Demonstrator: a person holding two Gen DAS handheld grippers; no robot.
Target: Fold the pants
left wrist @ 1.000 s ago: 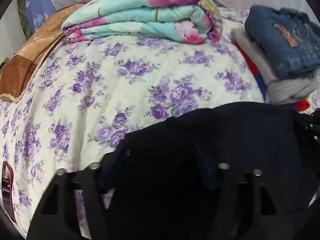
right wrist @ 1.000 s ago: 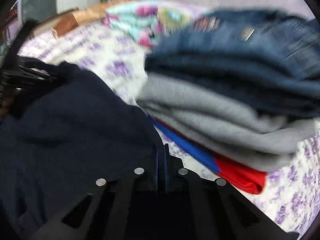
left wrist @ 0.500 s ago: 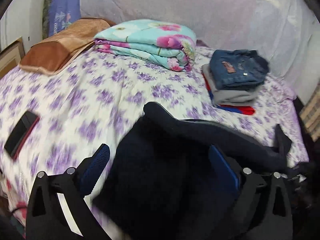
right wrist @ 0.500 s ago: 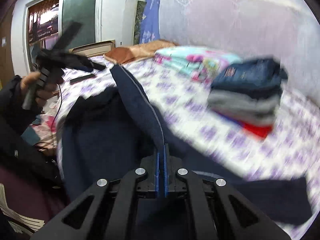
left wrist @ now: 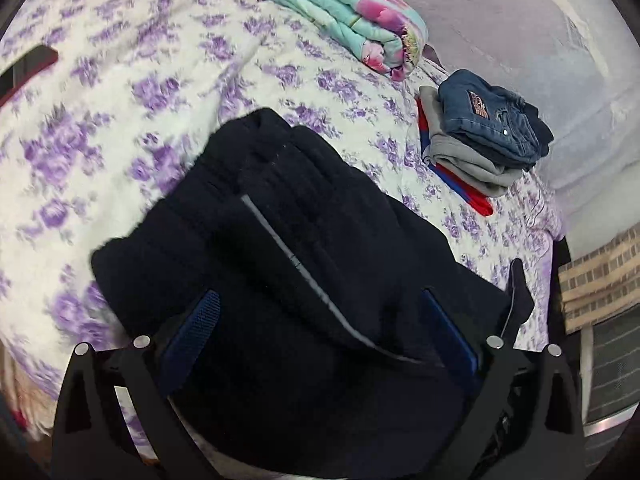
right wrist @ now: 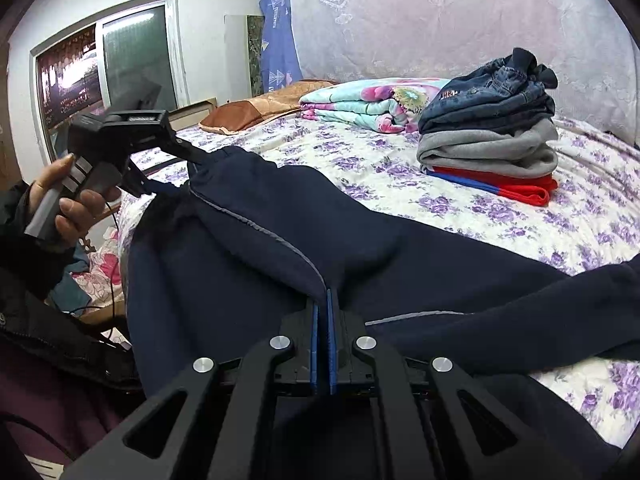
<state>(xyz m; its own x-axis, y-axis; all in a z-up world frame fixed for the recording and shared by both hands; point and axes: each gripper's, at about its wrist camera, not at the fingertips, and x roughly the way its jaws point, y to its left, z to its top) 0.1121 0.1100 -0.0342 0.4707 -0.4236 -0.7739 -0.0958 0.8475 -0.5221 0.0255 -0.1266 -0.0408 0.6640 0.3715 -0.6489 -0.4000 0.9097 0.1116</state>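
Note:
Dark navy pants (right wrist: 280, 240) with a thin grey side stripe lie across the near part of the bed, their legs trailing to the right (right wrist: 520, 308). My right gripper (right wrist: 321, 312) is shut on a fold of the pants at the stripe. My left gripper (left wrist: 320, 320) stands wide open with the waist end of the pants (left wrist: 280, 216) bunched between its blue pads; in the right wrist view it (right wrist: 176, 148) is held at the pants' far left end.
A stack of folded jeans, grey and red-blue clothes (right wrist: 488, 136) sits at the bed's right. A folded floral blanket (right wrist: 360, 104) and brown pillow (right wrist: 256, 108) lie behind. A dark phone (left wrist: 24, 68) lies at the bed's left. The floral bedsheet (left wrist: 120, 120) spreads beyond the pants.
Both grippers have pulled back from the clothes stack toward the bed's near edge, drawing the pants with them. The left gripper is open with cloth between its fingers; the right has stayed shut.

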